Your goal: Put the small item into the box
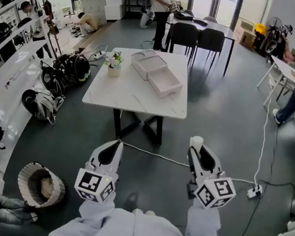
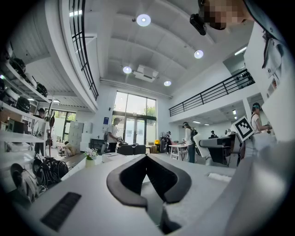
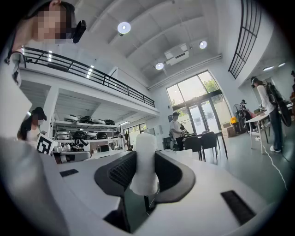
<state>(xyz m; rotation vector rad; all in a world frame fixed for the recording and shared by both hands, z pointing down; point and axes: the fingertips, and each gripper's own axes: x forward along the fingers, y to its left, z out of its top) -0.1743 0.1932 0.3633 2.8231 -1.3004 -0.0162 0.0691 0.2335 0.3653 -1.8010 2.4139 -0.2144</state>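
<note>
Well short of the desk [image 1: 124, 91], over the grey floor [image 1: 231, 117], a person holds both claws out level, side by side and apart. The right claw [image 1: 198, 149] is clamped on the item [image 1: 197, 142], a small white piece that stands upright between the jaws and pokes out past their tips. In the right gripper view the right claw [image 3: 144, 160] presses its dark pads against the narrow middle of the item [image 3: 146, 143], whose lower end flares wider. The left claw [image 1: 116, 144] holds nothing. In the left gripper view the jaws of the left claw [image 2: 146, 157] meet at their tips, with nothing between them.

The box [image 1: 163, 81], pale pink, lies open on the far right part of the white desk, well apart from the item. A small potted plant [image 1: 114, 64] stands on the far left of the desk, near the box but not touching it. Dark chairs [image 1: 196, 36] stand behind the desk. A white cable [image 1: 158, 155] runs across the floor between the desk and the claws.
</note>
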